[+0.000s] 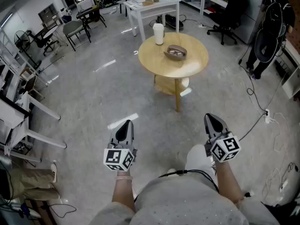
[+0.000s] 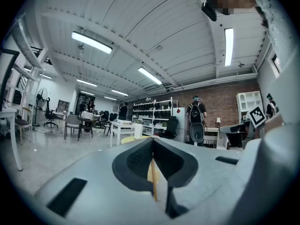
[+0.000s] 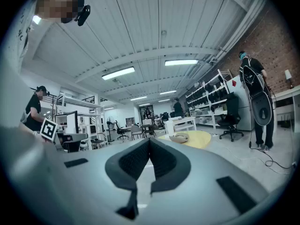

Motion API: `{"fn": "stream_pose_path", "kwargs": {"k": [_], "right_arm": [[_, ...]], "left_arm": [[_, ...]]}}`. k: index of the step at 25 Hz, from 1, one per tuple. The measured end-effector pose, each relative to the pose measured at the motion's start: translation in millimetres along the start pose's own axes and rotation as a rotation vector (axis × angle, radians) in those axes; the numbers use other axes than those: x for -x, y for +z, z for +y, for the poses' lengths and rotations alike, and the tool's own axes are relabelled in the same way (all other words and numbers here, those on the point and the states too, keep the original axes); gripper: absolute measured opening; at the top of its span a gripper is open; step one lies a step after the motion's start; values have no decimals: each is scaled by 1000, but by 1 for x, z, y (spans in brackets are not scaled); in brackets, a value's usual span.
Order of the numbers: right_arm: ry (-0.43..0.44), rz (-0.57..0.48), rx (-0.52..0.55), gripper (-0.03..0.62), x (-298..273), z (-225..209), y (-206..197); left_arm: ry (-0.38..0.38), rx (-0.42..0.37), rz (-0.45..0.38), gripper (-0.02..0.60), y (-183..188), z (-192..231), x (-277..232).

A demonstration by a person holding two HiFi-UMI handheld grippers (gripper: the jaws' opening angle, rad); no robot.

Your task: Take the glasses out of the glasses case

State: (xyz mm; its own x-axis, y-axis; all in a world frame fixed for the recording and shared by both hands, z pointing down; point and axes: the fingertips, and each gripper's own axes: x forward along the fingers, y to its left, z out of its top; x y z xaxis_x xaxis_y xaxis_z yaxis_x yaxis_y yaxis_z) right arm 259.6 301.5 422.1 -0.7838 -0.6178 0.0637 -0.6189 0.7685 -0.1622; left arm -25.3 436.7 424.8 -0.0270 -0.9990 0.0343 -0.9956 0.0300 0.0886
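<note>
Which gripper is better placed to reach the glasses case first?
Probably the right gripper: its view shows the glasses case clearly. Both it and the left gripper are shut, far from the table.

Round table, upper centre: pale yellow wood; glasses case grey-brown; cylinder white; floor mottled grey; left gripper, right gripper: grey, black pads, black-and-white square-marked cubes.

Bright and even, lit from long ceiling tubes. Pale glare streaks on the grey floor, faint soft shadow under the round bench. Heavy fisheye bending and dark corners in both gripper views. Soft focus up close on the left gripper and right gripper, sharper beyond, with a cool bluish cast.
</note>
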Motion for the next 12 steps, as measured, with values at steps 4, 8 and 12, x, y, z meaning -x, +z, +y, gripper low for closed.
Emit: {"fn": "stream_pose_path", "kwargs": {"k": [4, 8, 12], "right_arm": [[-1, -22, 1, 5, -8, 1, 6], [8, -19, -3, 5, -19, 4, 4], [10, 2, -7, 5, -34, 2, -4]], "left_arm": [[3, -5, -11, 5, 3, 7, 2], [7, 4, -14, 5, 4, 13, 0], [10, 14, -7, 5, 1, 23, -10]]}}
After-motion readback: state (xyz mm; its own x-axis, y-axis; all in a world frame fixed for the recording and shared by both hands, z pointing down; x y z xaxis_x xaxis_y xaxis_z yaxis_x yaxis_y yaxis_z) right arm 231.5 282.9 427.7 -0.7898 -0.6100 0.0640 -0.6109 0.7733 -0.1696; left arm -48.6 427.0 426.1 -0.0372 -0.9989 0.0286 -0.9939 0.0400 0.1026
